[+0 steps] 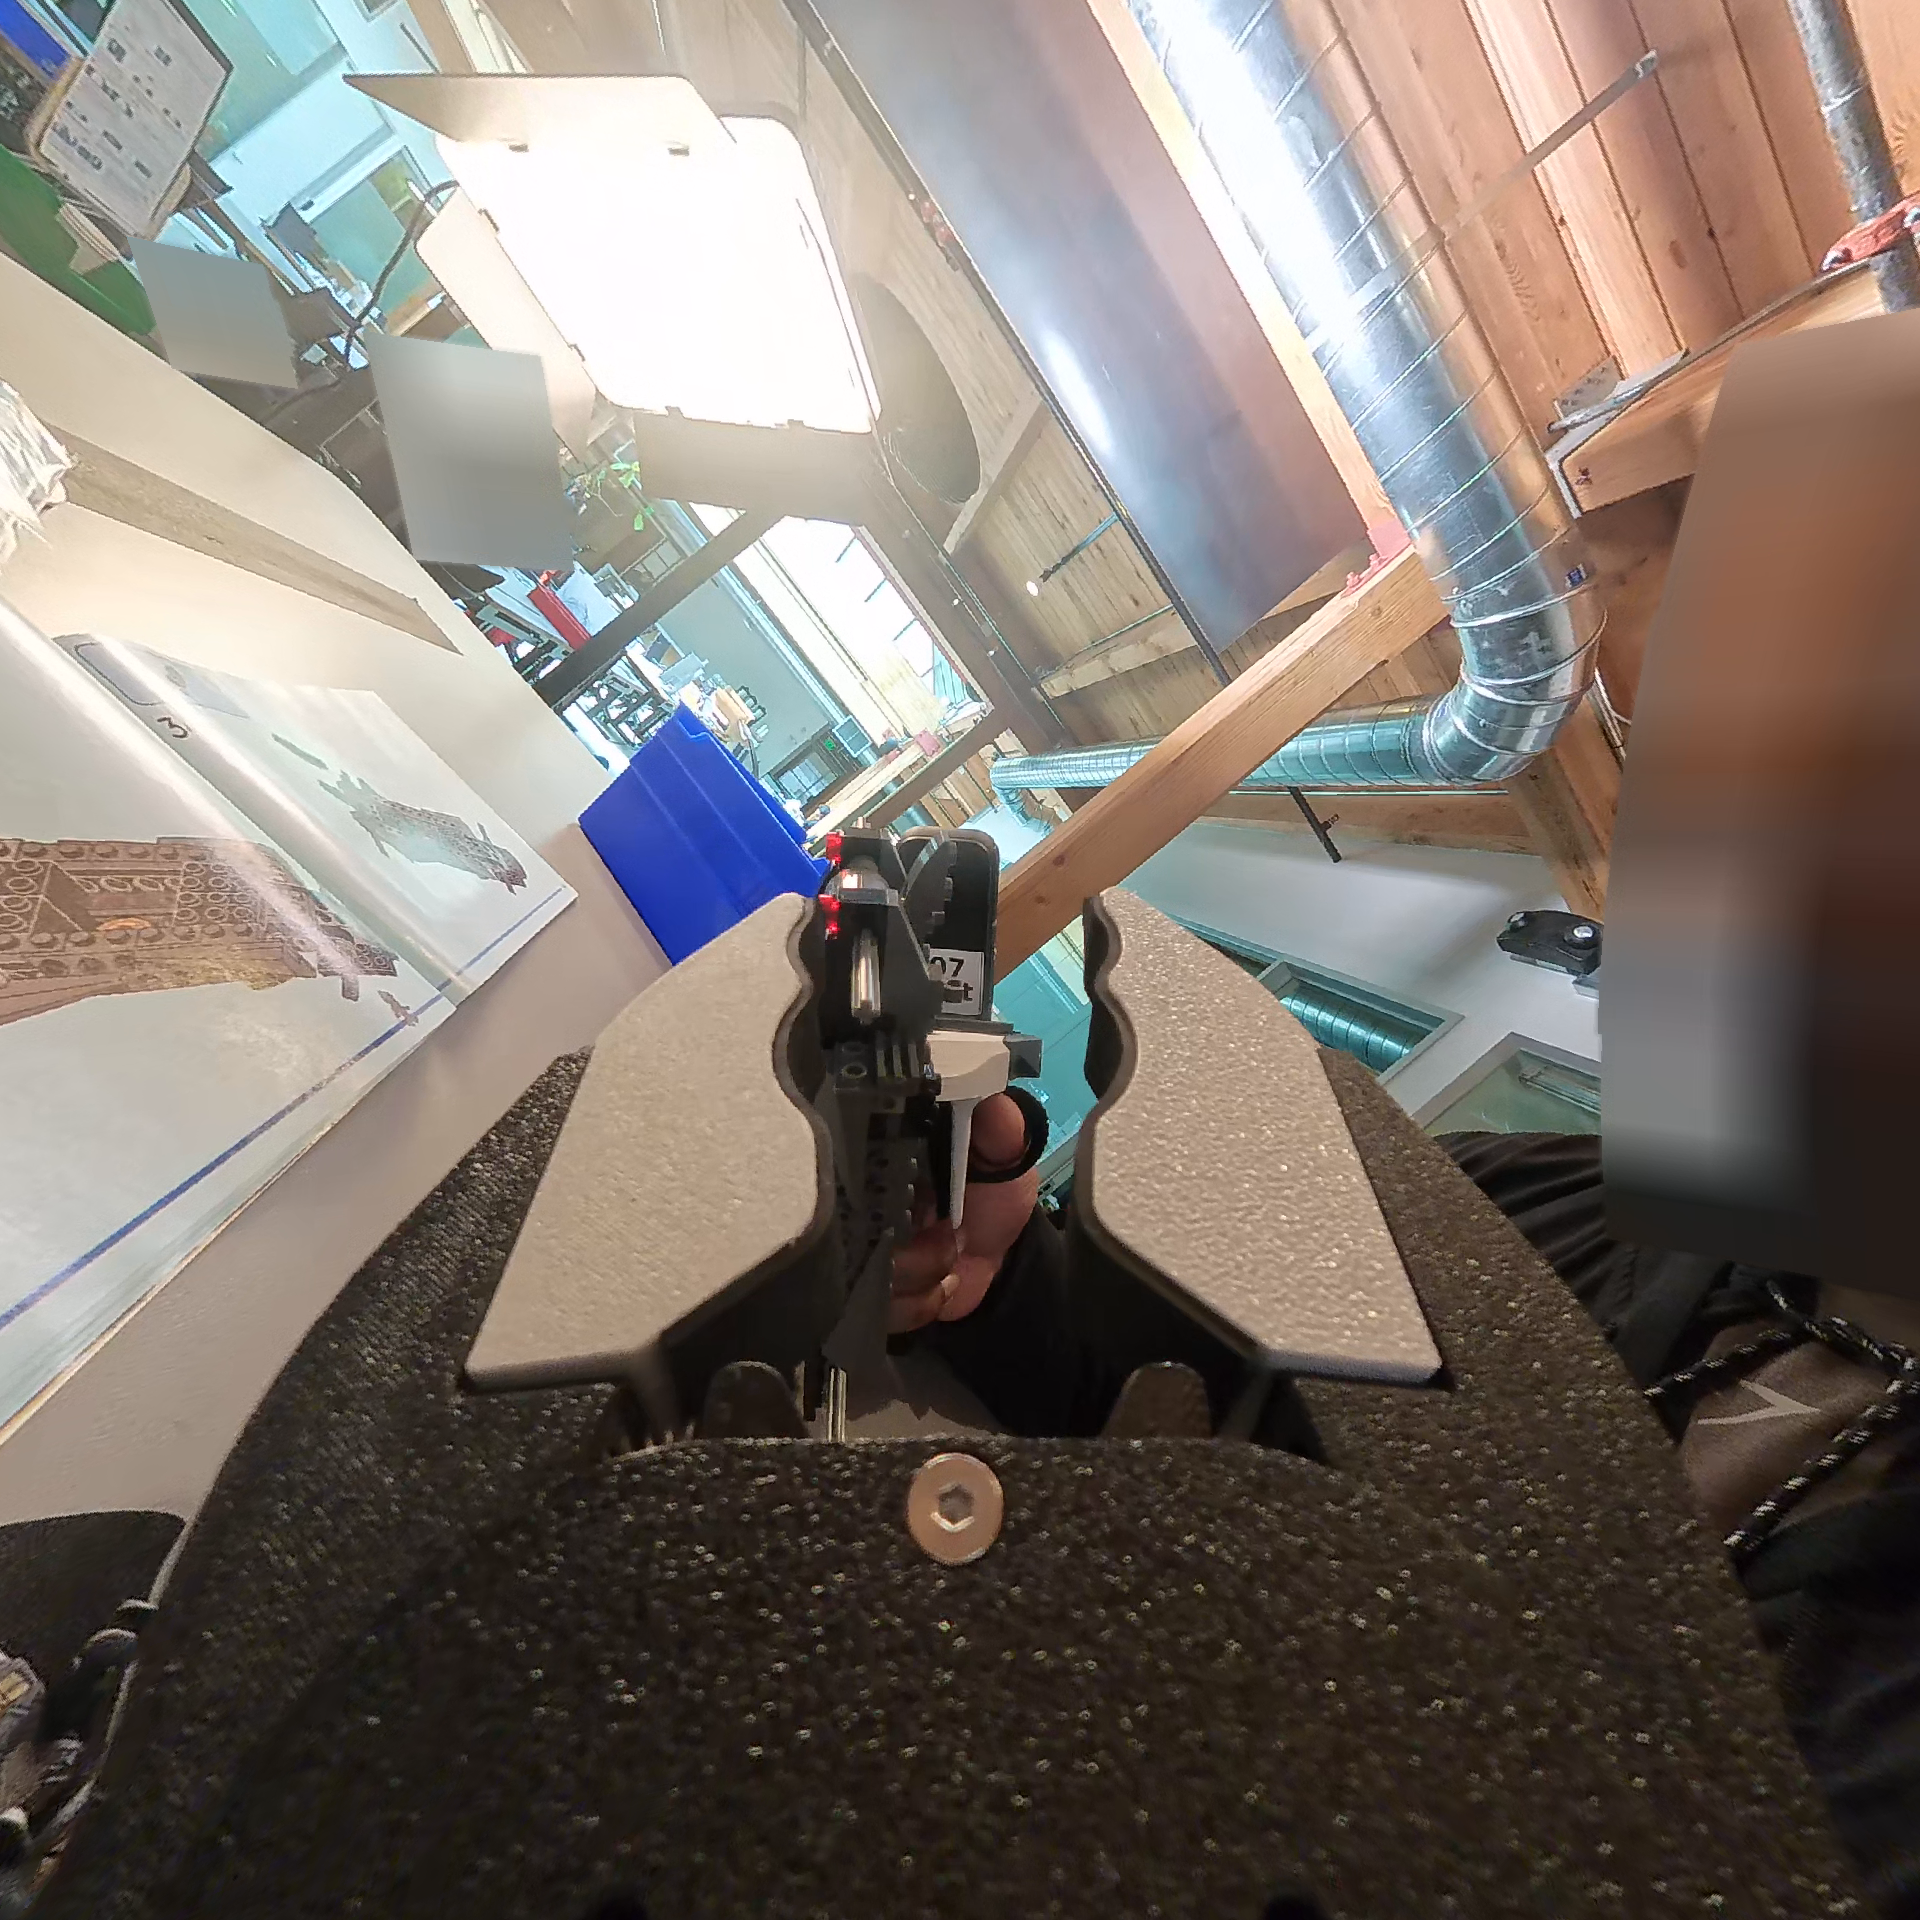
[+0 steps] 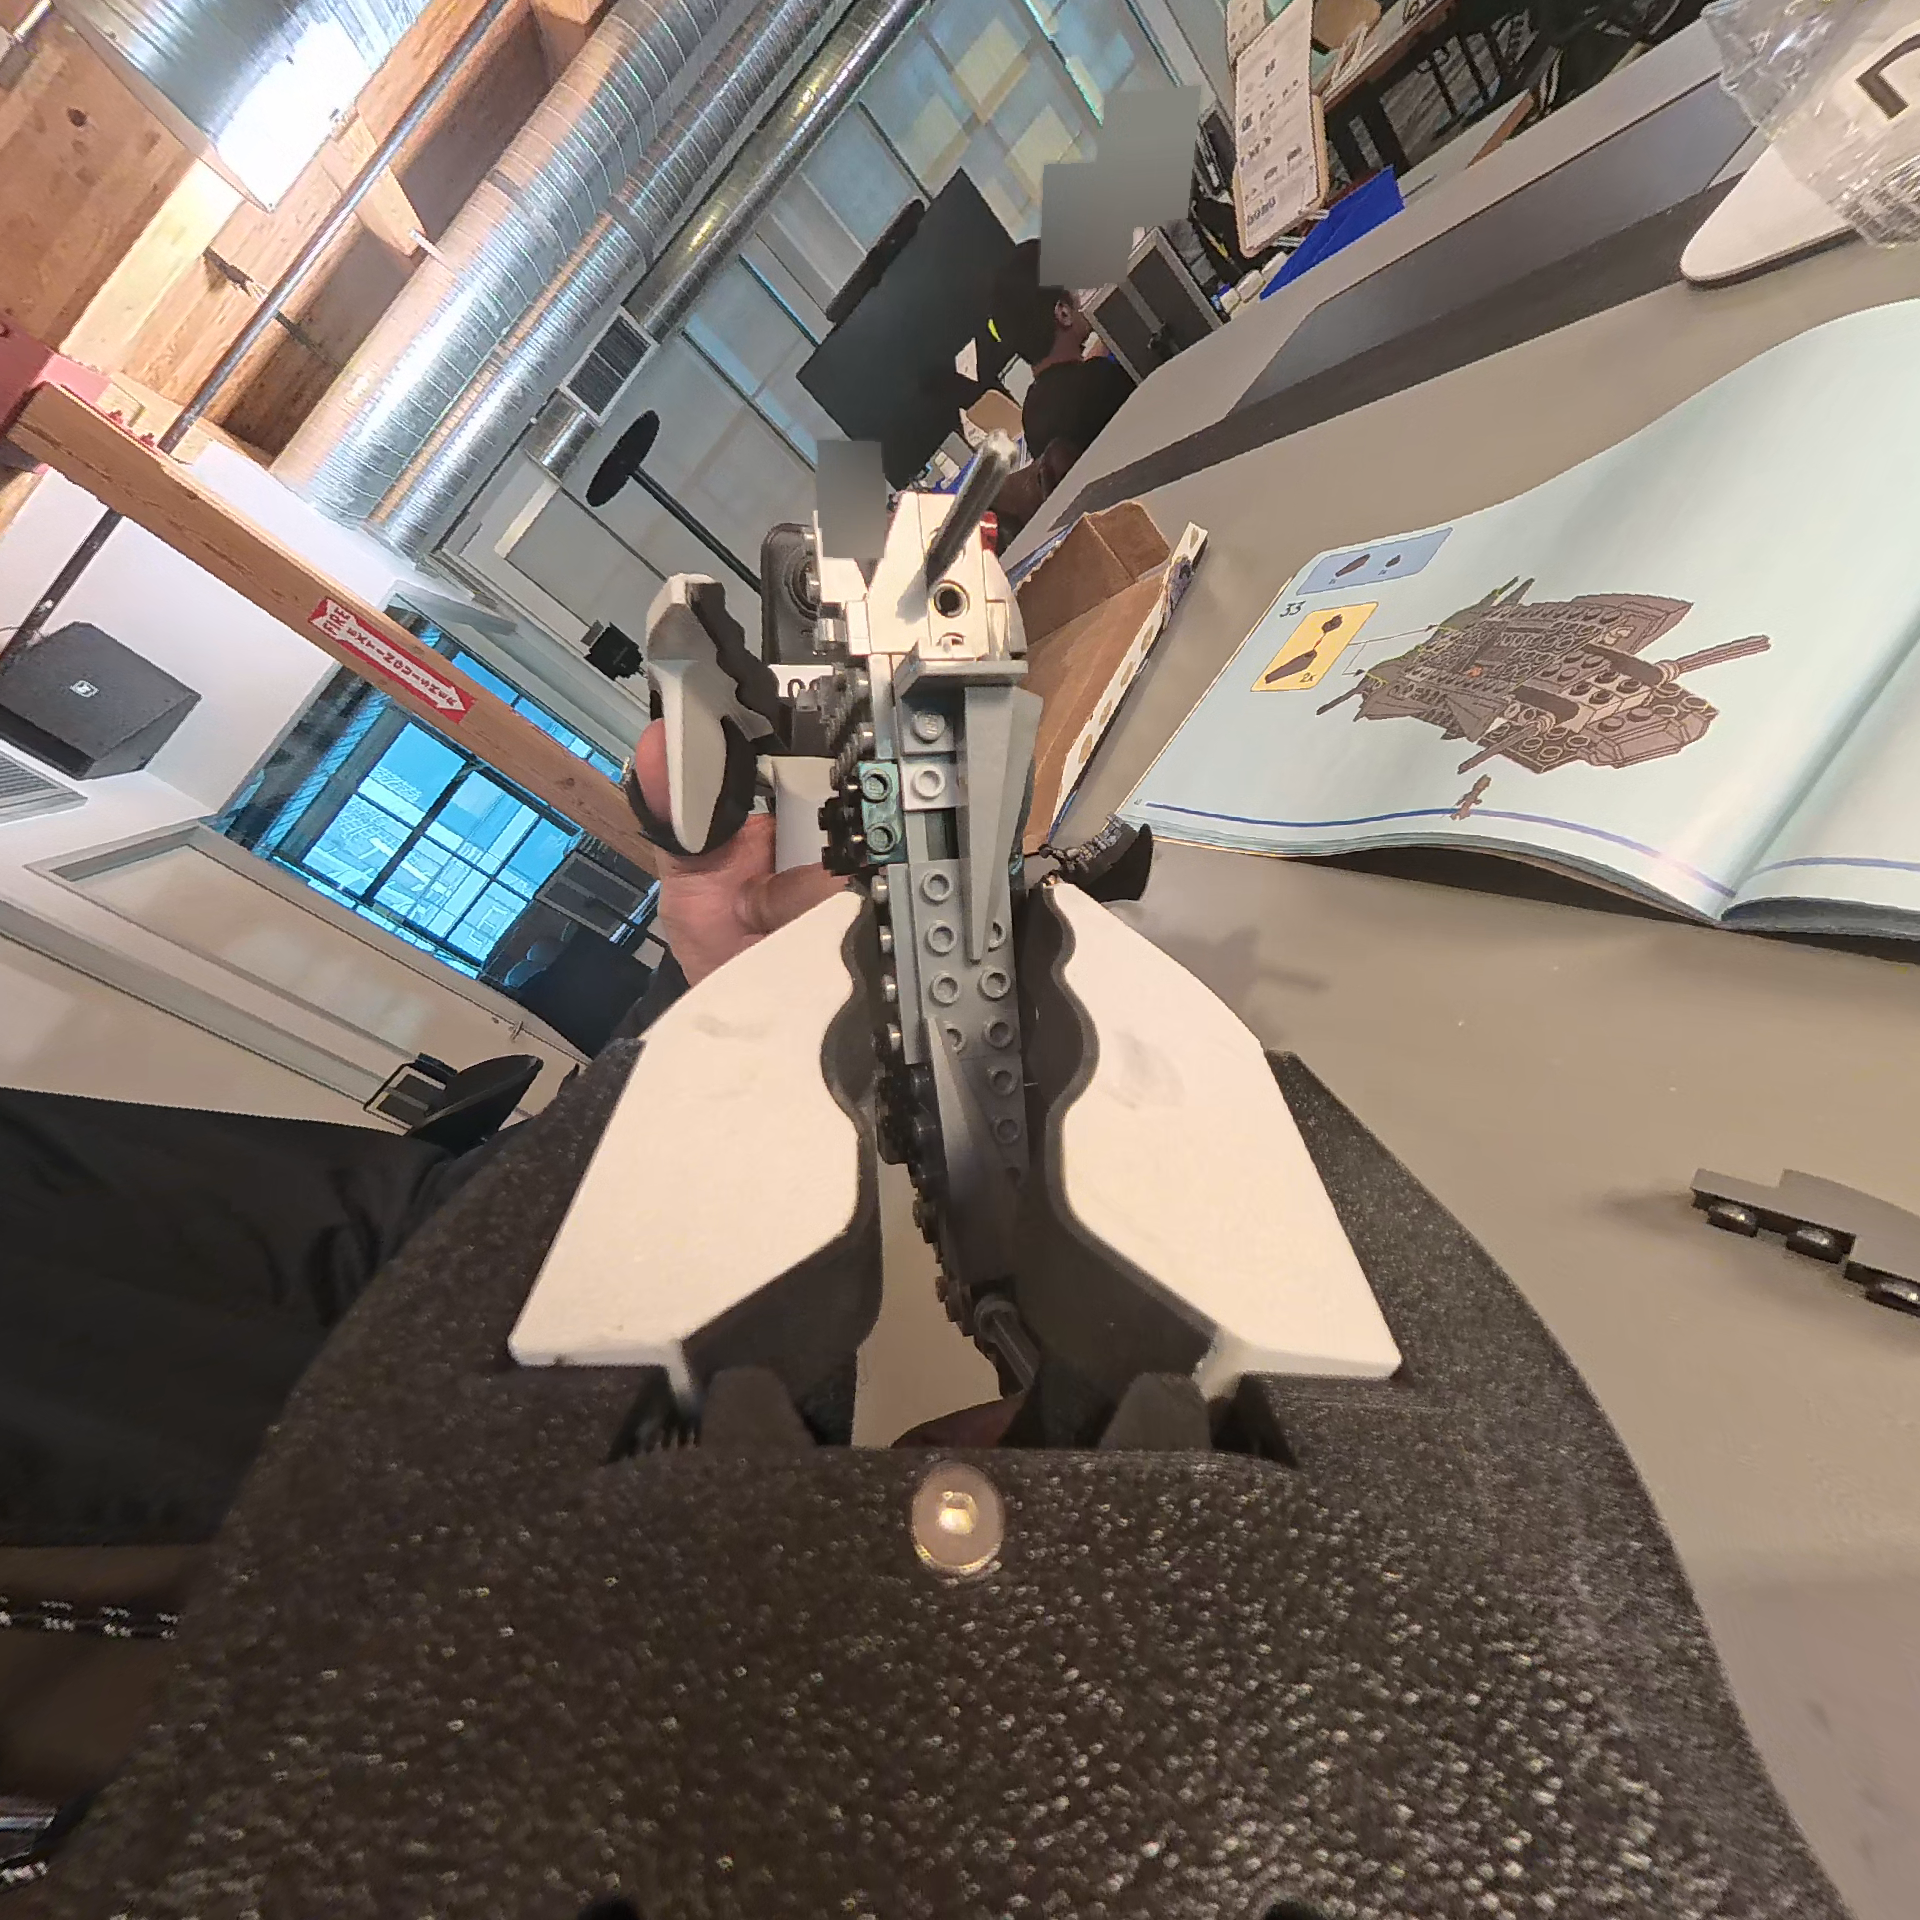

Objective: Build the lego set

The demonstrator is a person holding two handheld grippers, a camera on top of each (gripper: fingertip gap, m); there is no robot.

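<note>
My right gripper (image 2: 945, 914) is shut on a long grey brick model (image 2: 940, 727), with both pads against its sides, and holds it up above the table (image 2: 1455, 1091). The model's front end has a grey rod and small red parts. In the left wrist view the same model (image 1: 883, 1039) stands between the fingers of my left gripper (image 1: 951, 935). It lies close against the left finger (image 1: 717, 1091), with a wide gap to the right finger (image 1: 1216, 1122). My left gripper is open. One of its fingers (image 2: 691, 717) shows in the right wrist view, apart from the model. A hand (image 1: 966, 1247) is behind the model.
An open instruction booklet (image 2: 1558, 675) lies on the table, and also shows in the left wrist view (image 1: 208, 883). A blue bin (image 1: 686, 821) stands past it. A loose grey brick piece (image 2: 1818, 1236) lies at the right. A cardboard box (image 2: 1101, 613) stands behind the model. The tips of one gripper are about 8 centimeters away from the tips of the other.
</note>
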